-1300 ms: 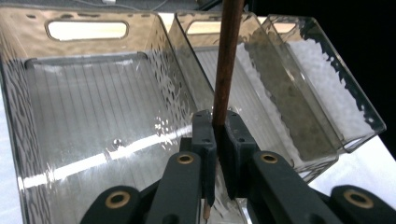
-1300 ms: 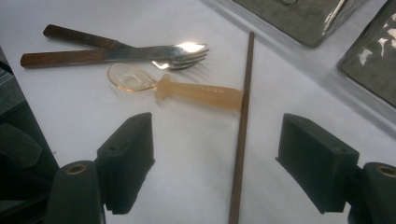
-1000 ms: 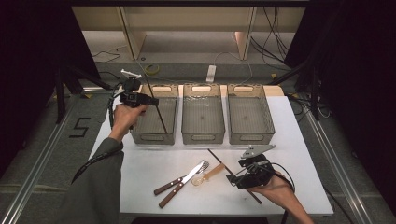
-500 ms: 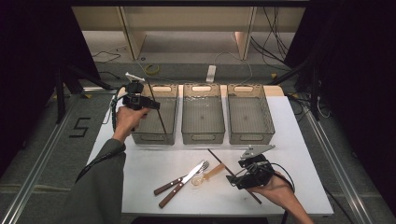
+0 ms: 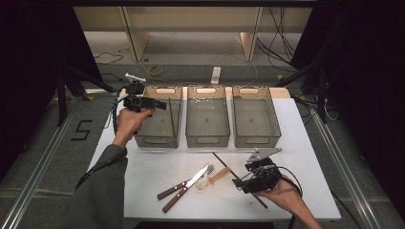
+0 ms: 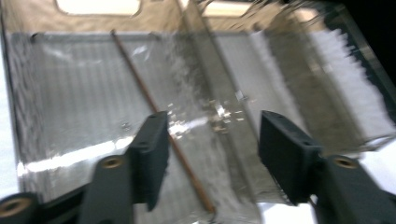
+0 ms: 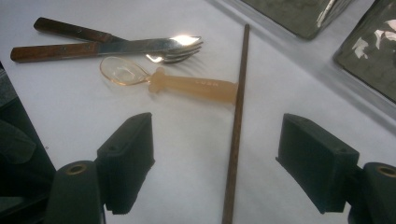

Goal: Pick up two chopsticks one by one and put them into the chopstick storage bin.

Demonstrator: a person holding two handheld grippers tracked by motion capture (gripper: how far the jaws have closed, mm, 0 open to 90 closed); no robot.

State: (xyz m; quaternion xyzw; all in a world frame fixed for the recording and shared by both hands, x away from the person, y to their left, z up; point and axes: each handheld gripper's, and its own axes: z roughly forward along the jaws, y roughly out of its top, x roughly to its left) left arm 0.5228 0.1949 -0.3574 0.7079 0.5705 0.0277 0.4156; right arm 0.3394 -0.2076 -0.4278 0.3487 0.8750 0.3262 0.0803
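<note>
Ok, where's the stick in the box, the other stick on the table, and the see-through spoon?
stick in the box [image 6: 154, 105], left gripper view, mid-shaft.
stick on the table [image 7: 237, 121], right gripper view, mid-shaft.
see-through spoon [image 7: 122, 71], right gripper view, bowl.

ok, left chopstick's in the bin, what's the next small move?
Probably close the right tongs on the second chopstick. It lies on the table between their open jaws, untouched. The left tongs have just been opening, and the first chopstick leans free in the left bin, so that drop looks done.

A brown chopstick, peach-handled spoon, wood-handled knife and white table were seen.
</note>
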